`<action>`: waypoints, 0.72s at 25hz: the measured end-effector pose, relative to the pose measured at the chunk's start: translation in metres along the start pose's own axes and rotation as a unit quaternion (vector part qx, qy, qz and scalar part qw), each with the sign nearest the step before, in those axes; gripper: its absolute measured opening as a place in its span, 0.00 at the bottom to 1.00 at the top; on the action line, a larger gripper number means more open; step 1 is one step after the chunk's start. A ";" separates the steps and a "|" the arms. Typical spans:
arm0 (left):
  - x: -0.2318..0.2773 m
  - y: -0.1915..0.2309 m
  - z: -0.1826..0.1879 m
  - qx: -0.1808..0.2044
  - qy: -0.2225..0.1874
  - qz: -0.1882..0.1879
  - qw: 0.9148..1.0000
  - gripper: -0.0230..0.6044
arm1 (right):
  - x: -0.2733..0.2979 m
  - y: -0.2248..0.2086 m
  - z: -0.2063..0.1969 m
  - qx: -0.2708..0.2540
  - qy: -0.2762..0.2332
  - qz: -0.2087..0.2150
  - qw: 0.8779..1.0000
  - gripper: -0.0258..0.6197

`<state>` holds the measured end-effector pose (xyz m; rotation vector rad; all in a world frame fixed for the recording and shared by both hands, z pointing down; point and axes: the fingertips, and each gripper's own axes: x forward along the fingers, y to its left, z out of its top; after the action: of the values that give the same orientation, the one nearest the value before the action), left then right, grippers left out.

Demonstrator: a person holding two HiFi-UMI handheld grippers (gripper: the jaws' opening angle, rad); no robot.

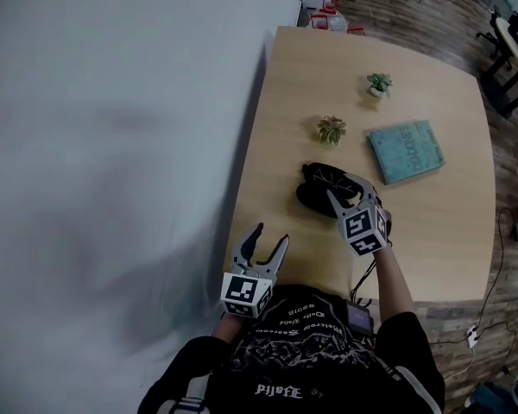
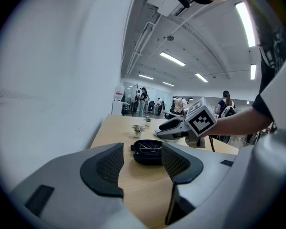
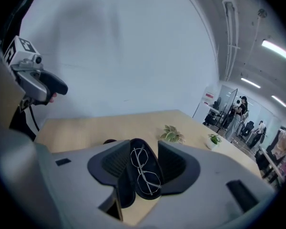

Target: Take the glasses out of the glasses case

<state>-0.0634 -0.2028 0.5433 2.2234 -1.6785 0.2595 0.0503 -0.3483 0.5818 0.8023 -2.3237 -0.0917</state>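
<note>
Case [image 3: 125, 191] open on bench [image 1: 449, 231], glasses [image 3: 144, 173] inside; my right tool [image 1: 345, 190] straddles it, released. Left tool [image 1: 270, 235] released, empty, well apart.

head view looks steeply down; both gripper views face the glasses case [image 2: 147, 158].

The left gripper [image 2: 142, 163] fills the foreground, its two dark ribbed pads [image 2: 108, 167] standing apart with nothing gripped between them. Seen through the gap, an open black glasses case [image 2: 148, 158] lies on the pale wooden table [image 2: 115, 128], with wire-framed glasses [image 2: 150, 148] resting inside. Just beyond and to the right of the case hangs the right gripper [image 2: 161, 130] with its marker cube [image 2: 200, 119], held on a bare forearm [image 2: 238, 120]. Two small potted plants [image 2: 137, 129] stand farther back, and a white wall [image 2: 57, 80] runs along the left.
</note>
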 end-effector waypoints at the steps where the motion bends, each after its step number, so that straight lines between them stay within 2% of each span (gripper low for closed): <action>1: 0.000 0.001 -0.001 0.001 0.002 0.002 1.000 0.44 | 0.007 0.001 -0.006 -0.004 0.011 0.009 1.000 0.34; 6: 0.004 0.006 -0.002 0.001 0.010 0.009 1.000 0.44 | 0.033 0.002 -0.030 -0.030 0.059 0.039 0.997 0.34; 14: 0.004 0.013 0.002 -0.001 0.008 0.023 1.000 0.44 | 0.054 0.002 -0.046 -0.051 0.097 0.075 0.991 0.34; 18: 0.004 0.016 -0.001 -0.005 0.013 0.026 1.000 0.44 | 0.064 0.008 -0.065 -0.058 0.136 0.099 0.984 0.34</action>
<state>-0.0778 -0.2100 0.5482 2.1628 -1.7216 0.2896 0.0481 -0.3691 0.6712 0.4895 -2.1048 -0.0273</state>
